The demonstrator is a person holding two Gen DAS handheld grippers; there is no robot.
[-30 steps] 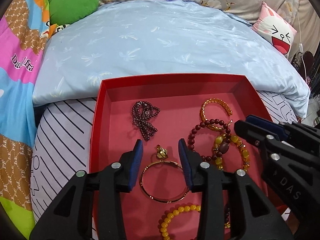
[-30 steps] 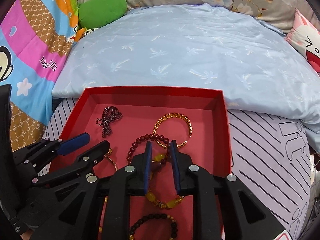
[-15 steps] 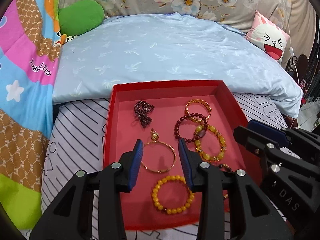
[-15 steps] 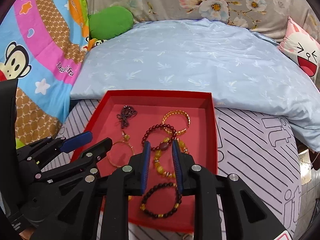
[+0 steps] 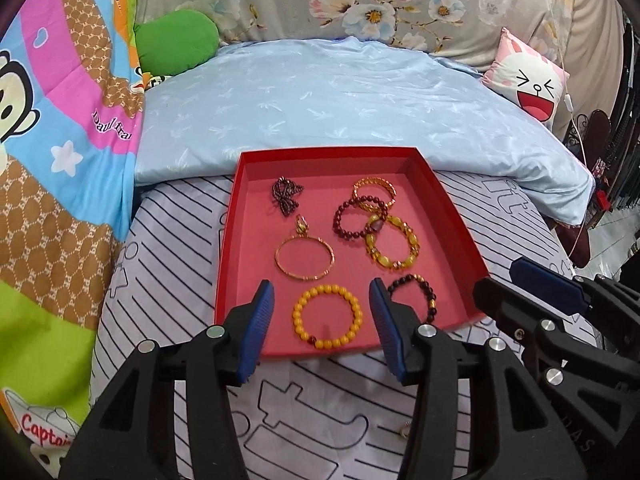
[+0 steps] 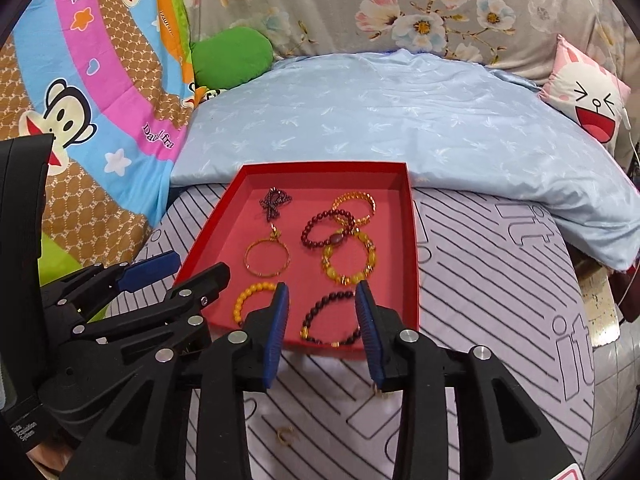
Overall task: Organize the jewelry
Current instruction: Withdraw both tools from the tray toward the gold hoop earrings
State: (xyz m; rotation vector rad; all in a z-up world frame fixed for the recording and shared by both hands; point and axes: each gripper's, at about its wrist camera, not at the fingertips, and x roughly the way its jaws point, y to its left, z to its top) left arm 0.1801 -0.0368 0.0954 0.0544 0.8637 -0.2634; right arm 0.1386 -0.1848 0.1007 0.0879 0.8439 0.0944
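Nearest: small gold ring (image 6: 285, 435) loose on striped sheet (image 6: 480, 320), outside red tray (image 6: 412, 240), below and just left of right gripper (image 6: 322, 316). Second small gold piece (image 6: 377, 390) peeks at right finger base; kind unclear.
Right gripper: jaws wide apart, empty. Left gripper (image 5: 322, 324): jaws wide apart, empty.
Ring lies nearer right gripper; judged its pick, needing pull-back and dip.
Mid: tray holds yellow bead bracelet (image 5: 327, 316), dark bead bracelet (image 6: 332, 322), gold bangle (image 5: 304, 256).
Far: blue quilt (image 5: 340, 100).
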